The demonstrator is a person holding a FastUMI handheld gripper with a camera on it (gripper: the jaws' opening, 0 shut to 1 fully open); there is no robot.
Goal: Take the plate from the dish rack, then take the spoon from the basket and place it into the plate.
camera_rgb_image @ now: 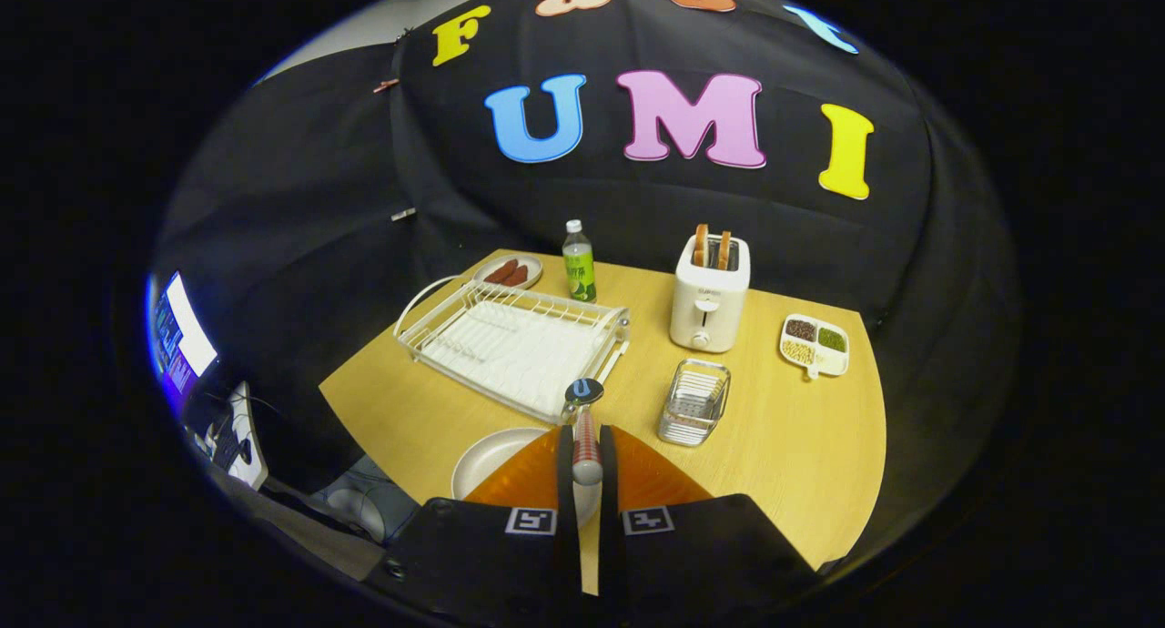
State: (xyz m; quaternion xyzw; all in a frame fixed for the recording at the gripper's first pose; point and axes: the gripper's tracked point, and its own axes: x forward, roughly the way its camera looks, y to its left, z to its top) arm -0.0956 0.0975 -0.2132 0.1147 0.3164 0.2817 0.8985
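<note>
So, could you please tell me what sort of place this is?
Probably a staged kitchen tabletop in a recording booth: a wooden table against black cloth carries a dish rack, a toaster and a plate. The gripper jaws clamp a spoon.

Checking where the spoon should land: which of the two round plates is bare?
The plate just beneath the gripper, whose jaws are shut on the spoon. The far plate, behind the dish rack, holds sausages.

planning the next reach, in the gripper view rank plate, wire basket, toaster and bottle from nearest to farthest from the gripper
The gripper has its jaws shut on the spoon.
1. Plate: right below the jaws, to their left.
2. Wire basket: just ahead, to the right.
3. Toaster: beyond the basket, right of centre.
4. Bottle: behind the dish rack, near the wall.
</note>
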